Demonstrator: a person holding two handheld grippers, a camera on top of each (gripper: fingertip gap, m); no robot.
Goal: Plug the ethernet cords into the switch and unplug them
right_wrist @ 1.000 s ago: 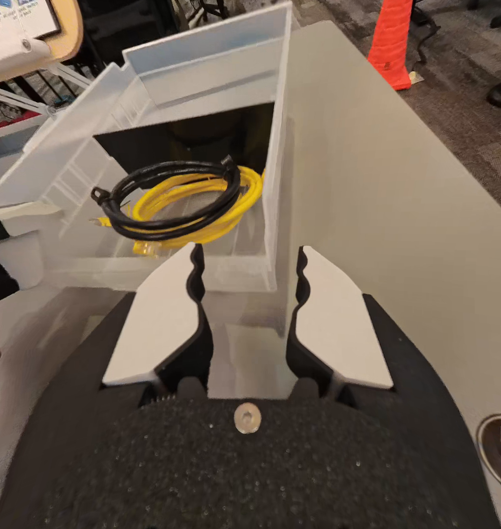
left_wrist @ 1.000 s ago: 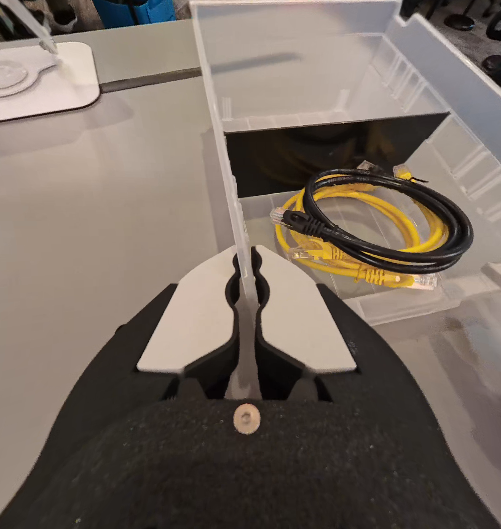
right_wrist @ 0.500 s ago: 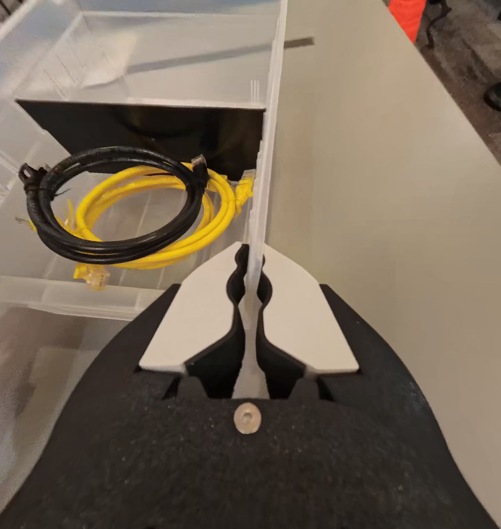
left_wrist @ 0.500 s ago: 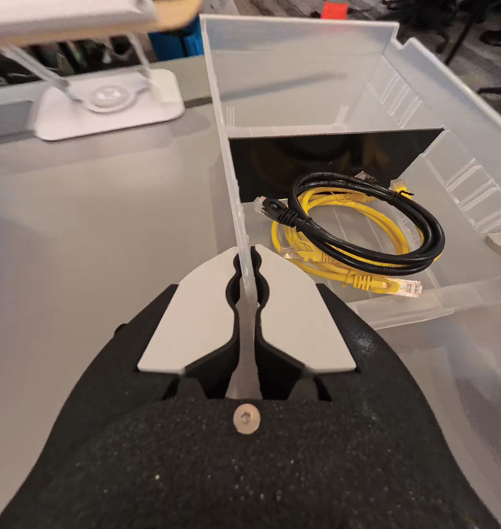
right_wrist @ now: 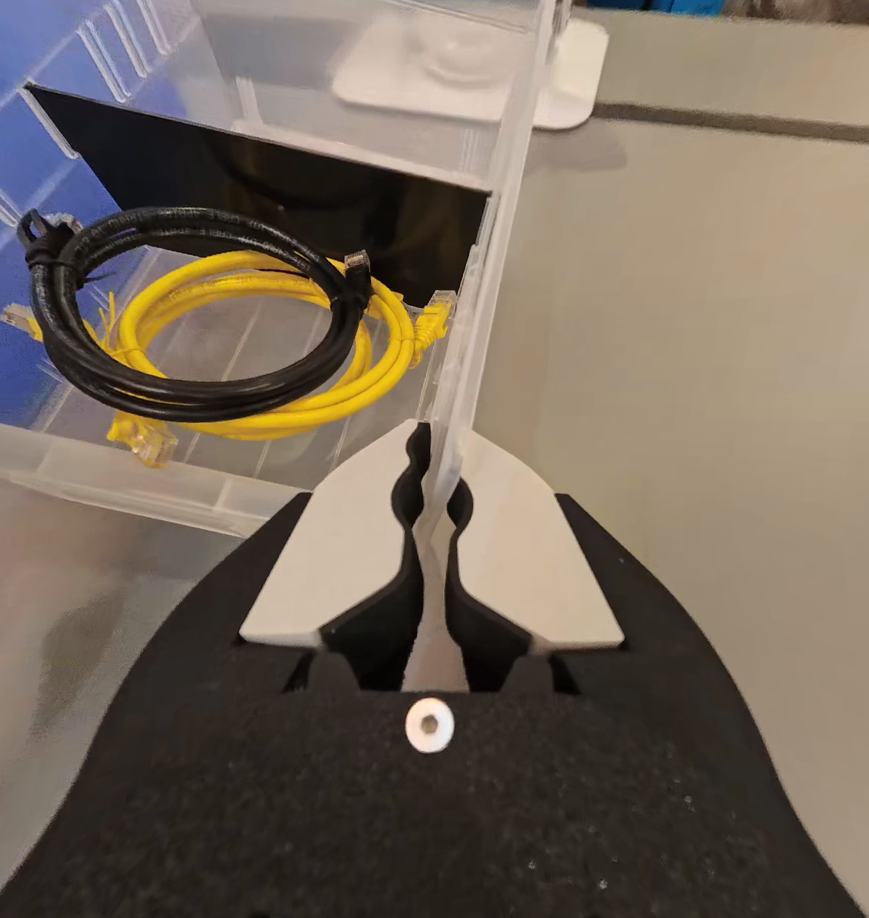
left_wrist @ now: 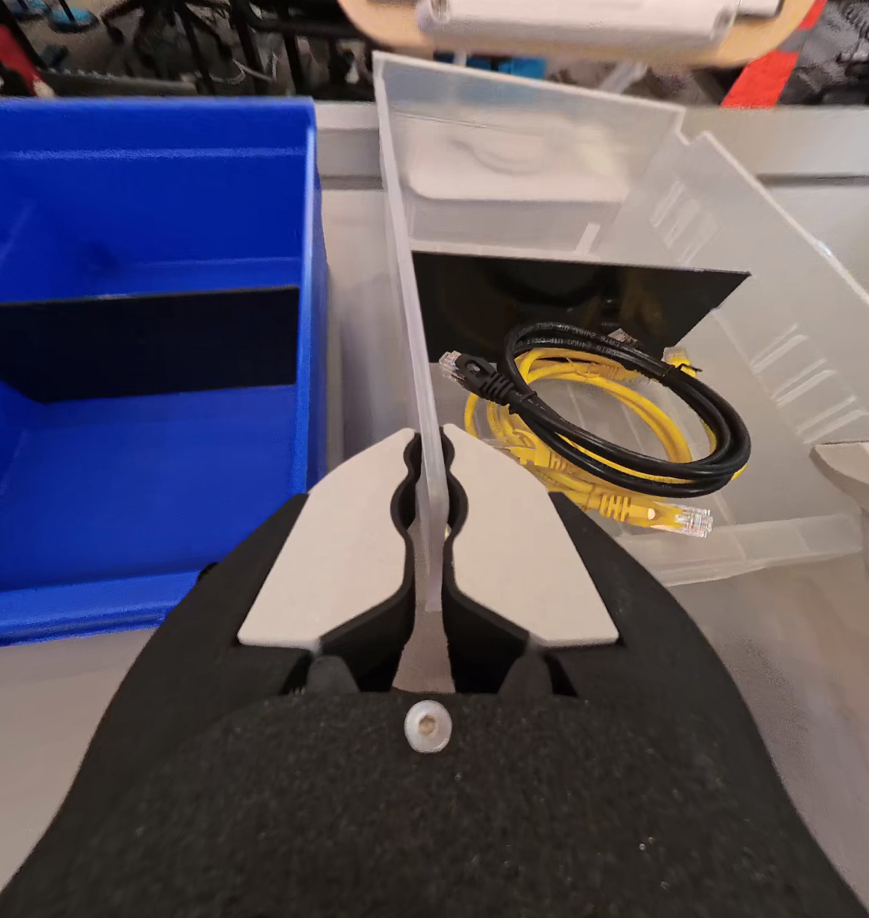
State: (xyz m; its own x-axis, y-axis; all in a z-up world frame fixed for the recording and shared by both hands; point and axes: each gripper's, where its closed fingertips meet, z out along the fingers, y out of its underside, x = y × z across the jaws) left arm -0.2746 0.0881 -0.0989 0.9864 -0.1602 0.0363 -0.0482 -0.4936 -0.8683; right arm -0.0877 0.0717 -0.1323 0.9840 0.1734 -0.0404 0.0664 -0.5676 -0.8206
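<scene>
Clear bin pinched by left gripper and right gripper on opposite walls (likely for carrying), cords inside.

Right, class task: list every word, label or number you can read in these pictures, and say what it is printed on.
Black cord: small pale print along its jacket, not quoted here.
Yellow cord: faint print, too blurred to read.
Blue bin and clear bin: no writing visible.
</scene>
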